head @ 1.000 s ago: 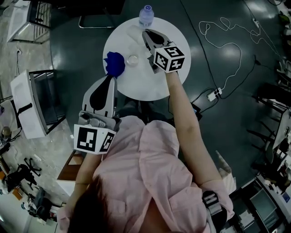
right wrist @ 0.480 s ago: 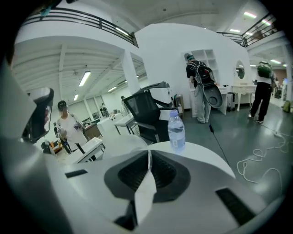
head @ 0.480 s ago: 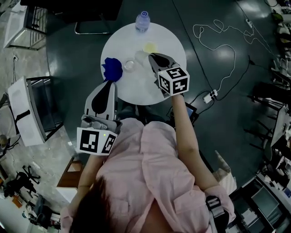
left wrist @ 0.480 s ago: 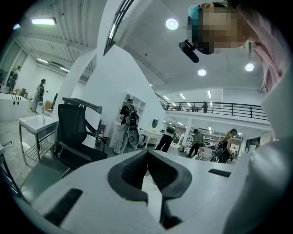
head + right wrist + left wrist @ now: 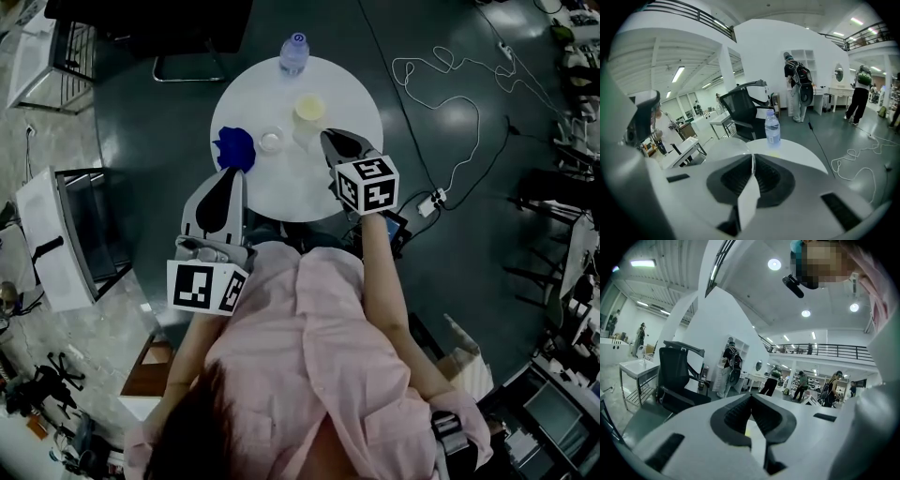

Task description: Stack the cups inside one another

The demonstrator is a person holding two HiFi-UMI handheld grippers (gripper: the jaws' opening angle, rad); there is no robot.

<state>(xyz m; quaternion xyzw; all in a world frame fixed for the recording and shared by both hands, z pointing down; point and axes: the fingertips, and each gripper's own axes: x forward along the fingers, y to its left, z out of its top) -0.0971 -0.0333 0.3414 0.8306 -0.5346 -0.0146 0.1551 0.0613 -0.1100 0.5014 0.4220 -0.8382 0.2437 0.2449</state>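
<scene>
Right hand-held gripper (image 5: 752, 157) clamping a clear cup's (image 5: 719, 150) wall
The cup is hanging just left of its tip; left hand-held gripper (image 5: 228, 174) is hovering, jaws together.

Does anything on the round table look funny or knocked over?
Nothing looks spilled. The water bottle stands upright right at the far edge of the table, which looks a bit risky. The blue thing by the left edge looks lumpy; I cannot tell what it is.
</scene>
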